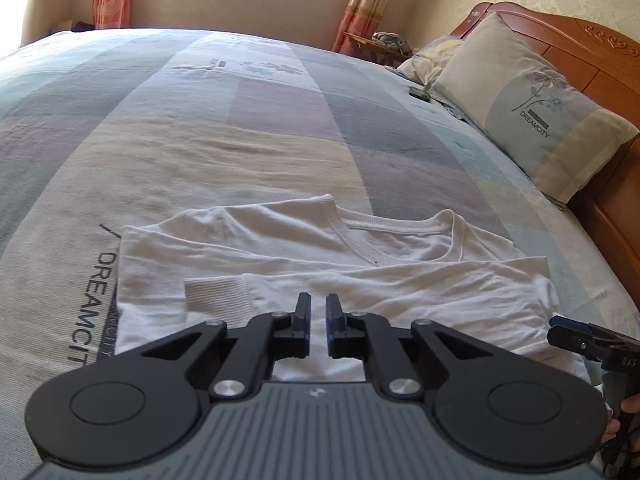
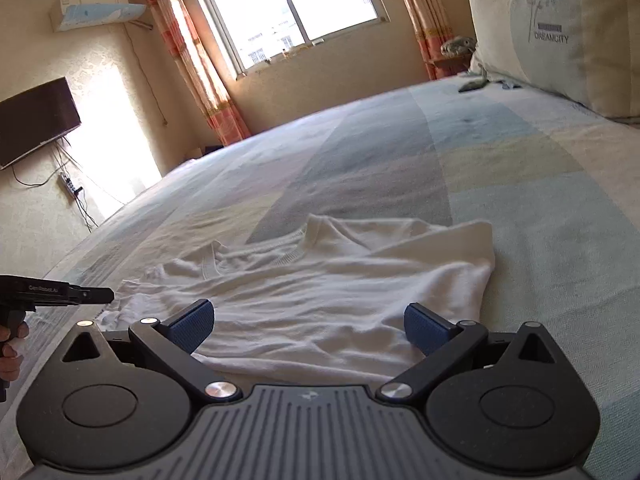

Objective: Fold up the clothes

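Left wrist view, read from the left: shows the striped bedspread (image 1: 60, 152) with its printed lettering, then the white shirt (image 1: 280, 240) lying flat on the bedspread close to its near edge, neckline (image 1: 360, 240) up and pointing away. Finds one long sleeve already laid across the chest, its ribbed cuff (image 1: 216, 294) resting on the left part of the body, and the left side edge running straight, as if turned in. Places the left gripper (image 1: 318, 308) just above the shirt's near part, beside the cuff, jaws almost together with a thin gap, pinching nothing. Catches, further right, the tip of the right gripper (image 1: 560, 330) over the shirt's right edge, and beyond it a pillow (image 1: 532, 112) at the bedspread's head end, well apart from the shirt. Right wrist view, again from the left: shows the left gripper side-on with a hand (image 2: 10, 344) on its handle, then the right gripper spread wide and released, its blue pads (image 2: 192, 324) straddling the near hem. Cannot tell whether the pads touch cloth. Suggests a job partway through: one sleeve and one side seemingly brought in, the other sleeve not made out, the garment long and wrinkled. Leaves, by this reading, at least the fold of hem toward neckline, plus some smoothing.
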Demonstrator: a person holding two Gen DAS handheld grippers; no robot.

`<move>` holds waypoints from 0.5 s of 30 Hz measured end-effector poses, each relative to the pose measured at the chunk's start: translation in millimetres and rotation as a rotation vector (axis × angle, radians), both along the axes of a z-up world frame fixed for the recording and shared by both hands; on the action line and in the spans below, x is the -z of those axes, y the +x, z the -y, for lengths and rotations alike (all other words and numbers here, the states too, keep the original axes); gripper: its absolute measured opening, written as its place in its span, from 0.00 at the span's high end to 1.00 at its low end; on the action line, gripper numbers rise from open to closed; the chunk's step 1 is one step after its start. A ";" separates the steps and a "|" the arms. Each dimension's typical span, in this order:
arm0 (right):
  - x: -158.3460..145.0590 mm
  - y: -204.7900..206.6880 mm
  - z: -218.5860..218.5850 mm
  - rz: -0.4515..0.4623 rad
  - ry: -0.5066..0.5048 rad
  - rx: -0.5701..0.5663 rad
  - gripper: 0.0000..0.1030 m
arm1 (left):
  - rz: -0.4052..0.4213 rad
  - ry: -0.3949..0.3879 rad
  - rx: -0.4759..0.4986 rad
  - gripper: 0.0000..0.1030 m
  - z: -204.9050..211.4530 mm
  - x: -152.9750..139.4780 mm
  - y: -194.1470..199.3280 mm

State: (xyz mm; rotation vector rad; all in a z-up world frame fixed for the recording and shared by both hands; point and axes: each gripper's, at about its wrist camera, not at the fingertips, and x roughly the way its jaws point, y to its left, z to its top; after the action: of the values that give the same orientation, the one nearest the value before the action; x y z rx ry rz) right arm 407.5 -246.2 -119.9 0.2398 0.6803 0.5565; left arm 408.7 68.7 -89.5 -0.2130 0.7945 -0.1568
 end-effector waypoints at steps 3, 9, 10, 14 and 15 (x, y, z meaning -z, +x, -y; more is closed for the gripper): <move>0.6 -6.7 1.7 -0.010 -0.076 -0.021 0.00 | -0.054 0.061 -0.056 0.91 -0.5 19.9 7.4; -6.7 -24.6 5.2 0.052 -0.124 -0.054 0.00 | -0.083 0.027 -0.035 0.85 -3.5 7.1 2.5; -11.3 -24.7 7.4 0.094 -0.088 -0.035 0.00 | -0.089 0.022 -0.012 0.83 1.8 2.1 3.4; -5.5 -10.6 11.4 0.046 -0.082 0.025 0.00 | -0.115 -0.037 0.091 0.78 29.6 -21.7 10.7; -0.4 -4.9 11.7 0.001 -0.101 0.037 0.00 | -0.121 -0.053 0.124 0.75 40.1 -29.1 14.1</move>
State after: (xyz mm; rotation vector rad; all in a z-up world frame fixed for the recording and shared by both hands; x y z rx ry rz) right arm 402.6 -258.0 -119.5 0.1573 0.7000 0.4849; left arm 422.8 28.6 -60.5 -0.2247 0.9256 -0.2843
